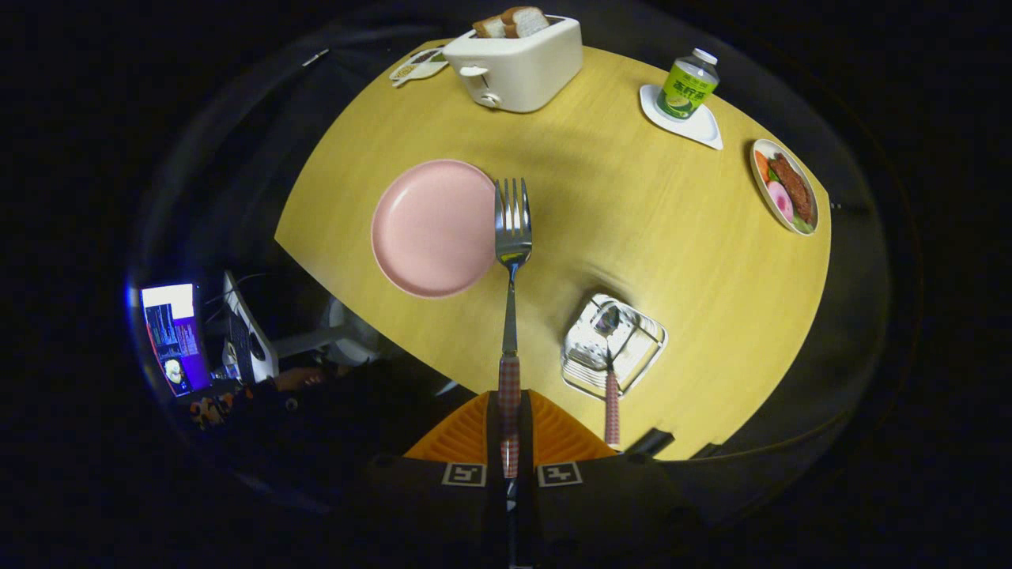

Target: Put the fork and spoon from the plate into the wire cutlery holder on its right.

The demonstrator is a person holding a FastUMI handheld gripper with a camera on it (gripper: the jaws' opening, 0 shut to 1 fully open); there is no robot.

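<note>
My gripper (510,431) is shut on the checked handle of the fork (512,229), which sticks straight out ahead of the fingers, tines far from me, high above the table. Under the tines lies the pink plate (431,229), bare. To the right of my fingers stands the wire cutlery holder (613,344), seen from above. The spoon (610,371) stands in the holder, bowl down and checked handle pointing up toward me.
On the round yellow table (632,221), a white toaster (518,63) with bread stands at the far side. A green-labelled bottle (689,83) on a white coaster and a dish of food (784,196) sit far right. A laptop (174,336) glows below left.
</note>
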